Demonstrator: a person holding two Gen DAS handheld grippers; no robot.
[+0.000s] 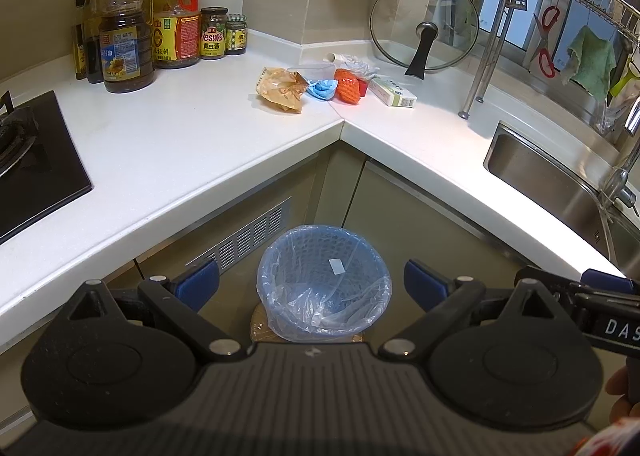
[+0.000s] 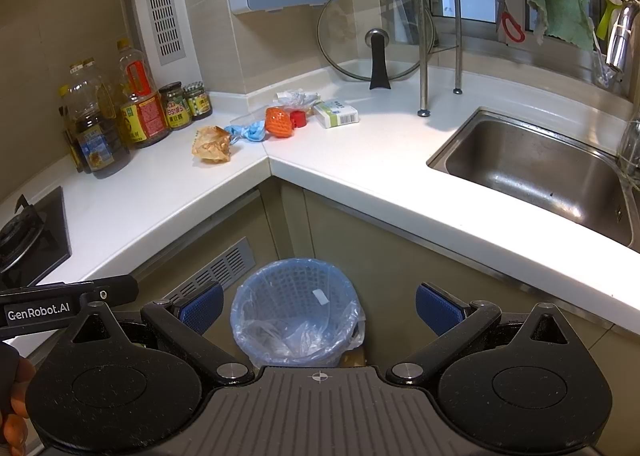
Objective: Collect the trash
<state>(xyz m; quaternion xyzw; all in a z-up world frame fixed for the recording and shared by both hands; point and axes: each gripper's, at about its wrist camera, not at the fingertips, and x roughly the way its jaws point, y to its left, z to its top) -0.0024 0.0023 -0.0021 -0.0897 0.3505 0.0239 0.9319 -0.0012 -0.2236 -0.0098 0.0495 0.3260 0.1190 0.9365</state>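
Trash lies in the counter's corner: a crumpled brown bag [image 1: 280,89] [image 2: 212,143], a blue mask [image 1: 322,89] [image 2: 248,130], an orange foam net [image 1: 347,85] [image 2: 278,121], a red cap [image 2: 298,119], a clear plastic wrap [image 2: 296,97] and a small white-green box [image 1: 392,92] [image 2: 336,113]. A blue mesh bin with a plastic liner [image 1: 324,280] [image 2: 296,312] stands on the floor below the corner. My left gripper [image 1: 312,282] and right gripper [image 2: 320,308] are both open and empty, hovering above the bin, well short of the trash.
White L-shaped counter [image 1: 180,143]. Oil bottles and jars [image 1: 132,31] stand at back left, beside a black stove [image 1: 36,159]. A glass lid [image 1: 424,27] leans on the wall. A steel sink [image 2: 536,171], a faucet and a dish rack are at right.
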